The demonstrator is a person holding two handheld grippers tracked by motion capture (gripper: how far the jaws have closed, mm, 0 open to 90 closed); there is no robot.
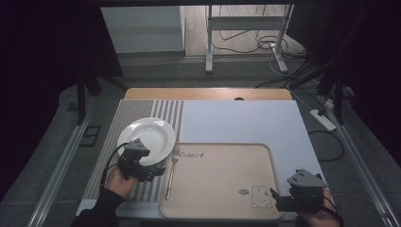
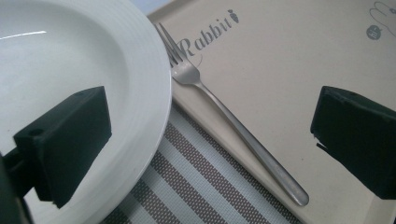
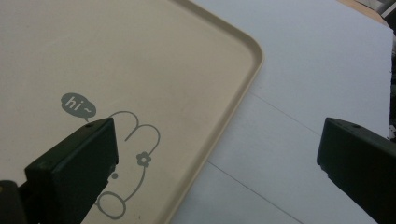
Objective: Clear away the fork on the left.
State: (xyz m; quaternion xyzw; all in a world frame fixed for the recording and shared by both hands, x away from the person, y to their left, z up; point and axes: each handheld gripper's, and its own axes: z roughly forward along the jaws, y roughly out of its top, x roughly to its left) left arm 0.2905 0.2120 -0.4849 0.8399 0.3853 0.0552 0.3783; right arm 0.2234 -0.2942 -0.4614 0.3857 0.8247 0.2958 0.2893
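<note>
A white plate (image 1: 147,136) lies on a striped placemat (image 1: 137,113) at the left. A metal fork (image 1: 171,171) rests along the left edge of a beige tray (image 1: 222,189) printed with a rabbit. My left gripper (image 1: 152,174) hovers open at the plate's near rim. In the left gripper view its jaws straddle the plate (image 2: 70,56) rim and the fork (image 2: 233,126), holding nothing. My right gripper (image 1: 279,198) is open over the tray's near right corner. In the right gripper view its jaws span the tray (image 3: 140,60) edge and the white tabletop (image 3: 303,93).
A white sheet (image 1: 246,123) covers most of the table, with a wooden edge (image 1: 208,93) at the back. A metal stand (image 1: 246,28) and cables (image 1: 283,52) lie on the floor behind. A power strip (image 1: 322,119) sits on the floor at the right.
</note>
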